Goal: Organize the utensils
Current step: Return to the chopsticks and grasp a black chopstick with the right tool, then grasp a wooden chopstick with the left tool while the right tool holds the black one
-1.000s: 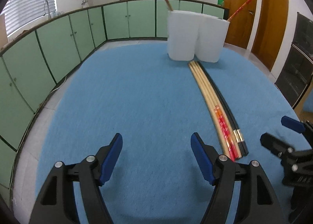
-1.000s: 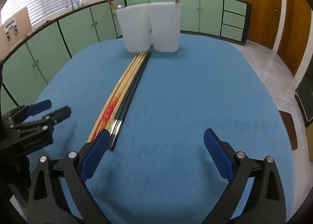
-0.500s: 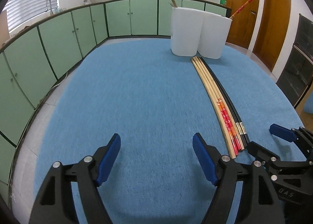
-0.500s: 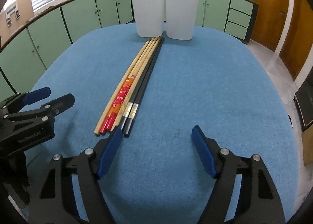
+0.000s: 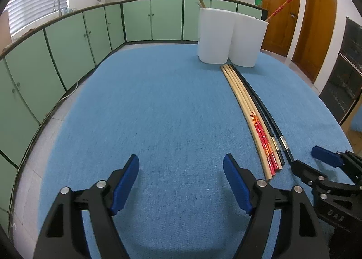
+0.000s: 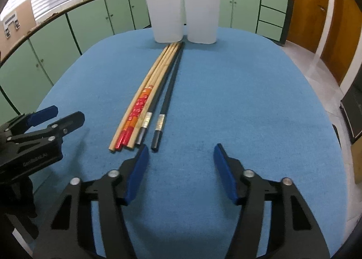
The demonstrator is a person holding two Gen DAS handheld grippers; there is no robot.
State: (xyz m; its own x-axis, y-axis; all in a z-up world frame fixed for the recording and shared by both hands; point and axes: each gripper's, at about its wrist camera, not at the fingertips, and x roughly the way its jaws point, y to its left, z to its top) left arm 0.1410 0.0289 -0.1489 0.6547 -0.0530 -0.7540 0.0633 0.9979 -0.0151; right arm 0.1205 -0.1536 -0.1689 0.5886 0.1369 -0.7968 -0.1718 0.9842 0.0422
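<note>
A row of chopsticks point(image 6: 156, 91) lies on the blue table cloth point(image 6: 248, 100): plain wooden ones, red-patterned ones point(image 6: 135, 112) and two black ones point(image 6: 168, 93). It also shows in the left wrist view point(image 5: 253, 114). Two white holders stand at the far end, the left point(image 6: 167, 17) and the right point(image 6: 202, 15), each with one red chopstick in it. My right gripper point(image 6: 181, 157) is open, its left finger just short of the black chopsticks' near ends. My left gripper point(image 5: 181, 170) is open and empty, left of the row.
Green cabinets point(image 5: 67, 41) ring the table on the left and far side. Wooden doors point(image 5: 280, 8) are at the right. The cloth's edge drops to a tiled floor point(image 6: 316, 62) on the right.
Both grippers have pulled back toward the near edge of the table. The right gripper has shifted right, so the chopstick ends lie in front of its left finger. One black chopstick lies slightly apart.
</note>
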